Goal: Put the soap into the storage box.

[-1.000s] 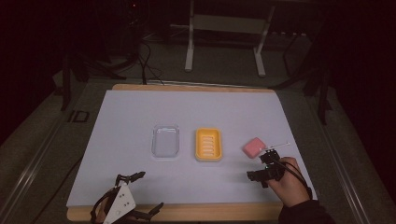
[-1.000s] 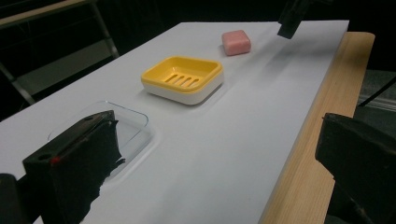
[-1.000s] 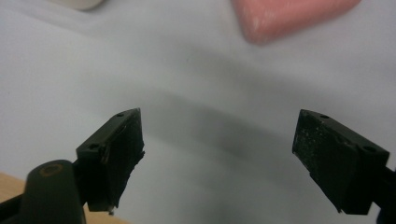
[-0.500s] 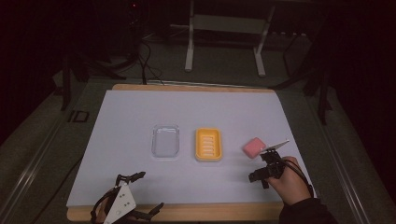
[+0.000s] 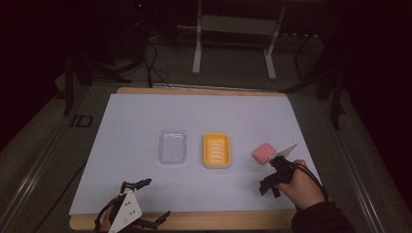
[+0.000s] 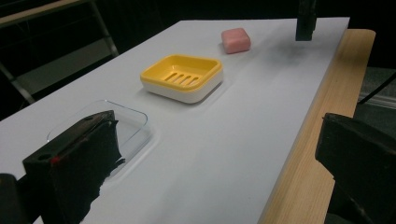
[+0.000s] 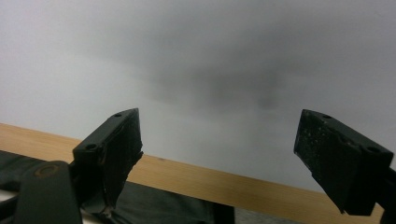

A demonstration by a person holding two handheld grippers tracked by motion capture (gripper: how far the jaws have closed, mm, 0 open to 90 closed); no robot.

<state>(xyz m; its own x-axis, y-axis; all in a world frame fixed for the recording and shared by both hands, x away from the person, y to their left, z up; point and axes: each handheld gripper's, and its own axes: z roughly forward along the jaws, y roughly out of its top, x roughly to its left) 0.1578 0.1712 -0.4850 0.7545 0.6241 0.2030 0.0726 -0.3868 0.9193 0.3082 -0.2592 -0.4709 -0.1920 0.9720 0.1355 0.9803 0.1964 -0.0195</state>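
**Soap not yet picked up, dish empty**

I have my right gripper (image 5: 268, 187) low over the sheet (image 5: 136, 121) at the near right corner, jaws wide with nothing between them; its own view looks past them at bare sheet and the wooden edge (image 7: 196, 179). They have just been opening a little further.

Just beyond that gripper, near but apart from it, lies the pink soap (image 5: 264, 153), flat on the sheet. To its left, a bit farther, sits the yellow dish (image 5: 217, 150), empty, its slotted floor showing. Farther left again is the clear lid (image 5: 173, 146), also empty and lying flat.

My left gripper (image 5: 145, 204) rests at the near edge, well apart from everything, jaws wide and empty.

By my reading nothing is done yet: the soap must be gripped, carried left and set in the dish, and the lid probably goes on after.
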